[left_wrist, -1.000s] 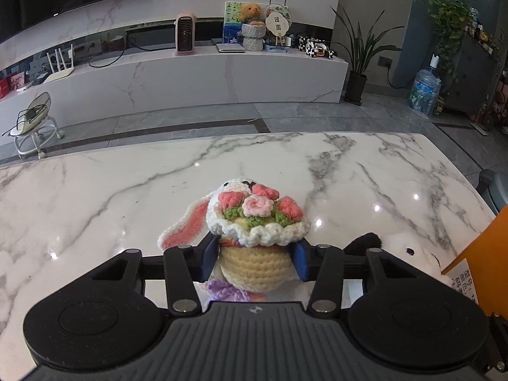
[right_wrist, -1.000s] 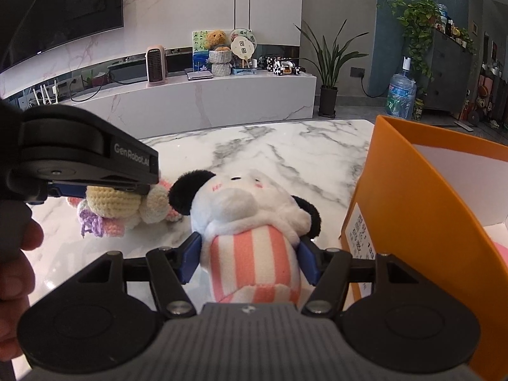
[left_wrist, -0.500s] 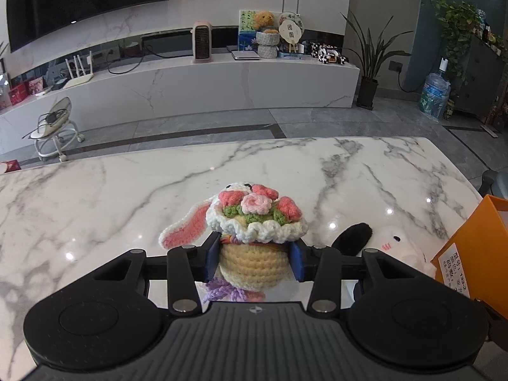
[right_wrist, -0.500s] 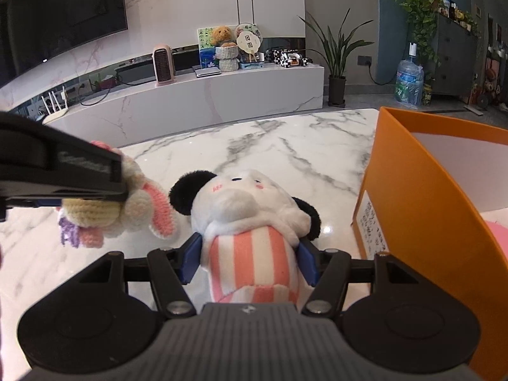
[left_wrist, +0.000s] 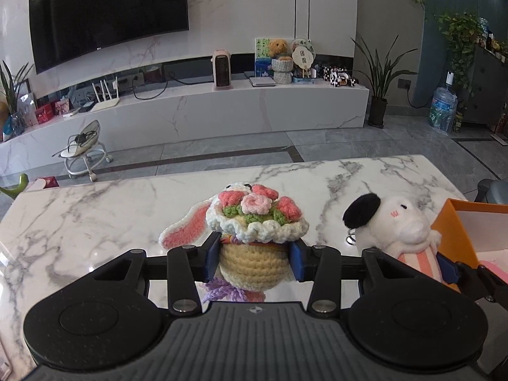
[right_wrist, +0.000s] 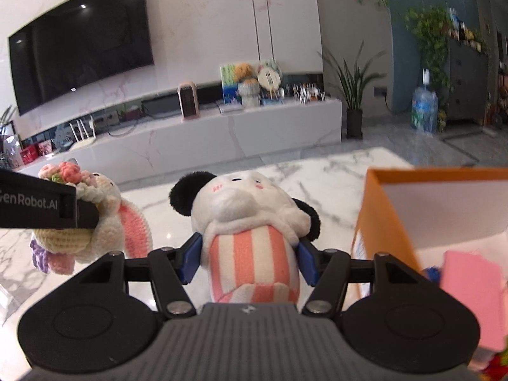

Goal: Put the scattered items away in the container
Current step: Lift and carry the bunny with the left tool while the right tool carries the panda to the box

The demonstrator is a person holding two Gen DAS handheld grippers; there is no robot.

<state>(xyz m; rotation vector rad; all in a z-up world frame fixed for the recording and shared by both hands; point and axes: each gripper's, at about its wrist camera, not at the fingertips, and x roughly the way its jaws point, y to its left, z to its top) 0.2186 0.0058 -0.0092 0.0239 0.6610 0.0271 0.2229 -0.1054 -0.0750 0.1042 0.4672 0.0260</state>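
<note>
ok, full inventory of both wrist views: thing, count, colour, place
crochet bunny: 1, cream and white with pink flowers, in left gripper above the table
plush panda: 1, white with black ears and pink stripes, in right gripper beside the box
orange box: 1, orange outside and white inside, right of table, open, pink items inside
marble table: 1, white with grey veins, below
TV: 1, black, far wall
water jug: 1, blue, floor right
left gripper: 1, black, shut
right gripper: 1, black, shut
</note>
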